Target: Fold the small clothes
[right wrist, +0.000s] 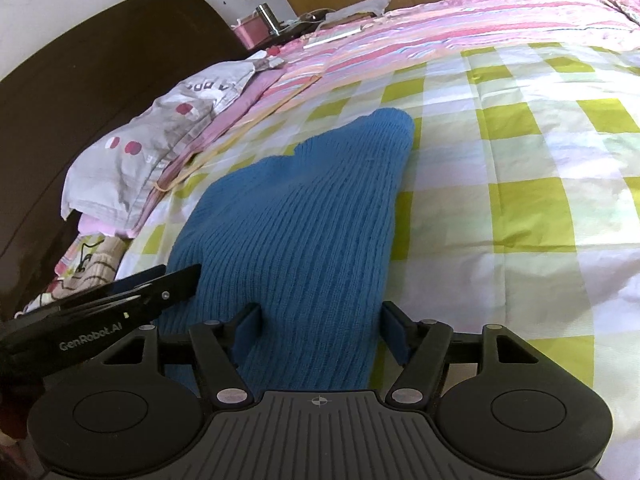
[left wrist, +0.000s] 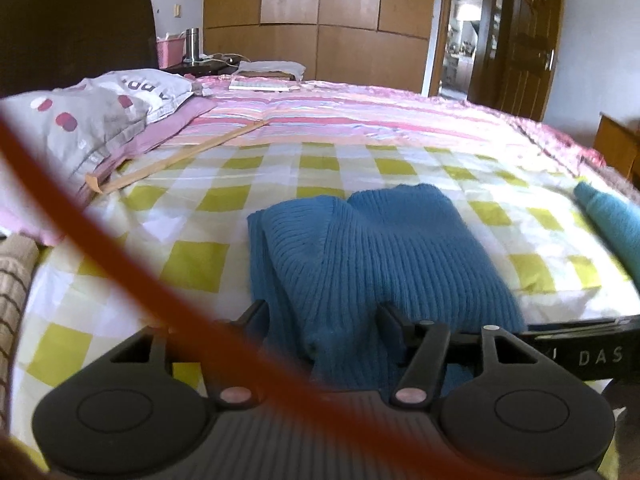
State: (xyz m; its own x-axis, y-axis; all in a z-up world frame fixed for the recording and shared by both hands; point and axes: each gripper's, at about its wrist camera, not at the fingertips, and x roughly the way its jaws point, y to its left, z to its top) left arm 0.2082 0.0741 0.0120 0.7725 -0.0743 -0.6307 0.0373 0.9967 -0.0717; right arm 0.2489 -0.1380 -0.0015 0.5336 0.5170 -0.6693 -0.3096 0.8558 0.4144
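The left gripper is standing with its jaws apart at the near edge of a folded blue knit sweater; the fabric is lying between the fingers, and neither pad appears to be pressing on it, though a blurred orange cord is crossing the lens and hiding part of the left finger. The right gripper is likewise spread wide, its two fingers straddling the near end of the same sweater without pinching it. In the right wrist view the left gripper's black body is reaching in from the left side, its tip lying against the sweater's near left edge.

The sweater is lying folded into a long ribbed bundle on a yellow-and-white checked sheet spread over the bed. Beyond the sheet, a pink striped bedspread is covering the rest of the mattress. A grey pillow with red spots is resting to the left by the dark headboard, with a thin wooden stick lying beside it. A second teal garment is showing at the right edge of the left wrist view. Wooden wardrobes are lining the far wall.
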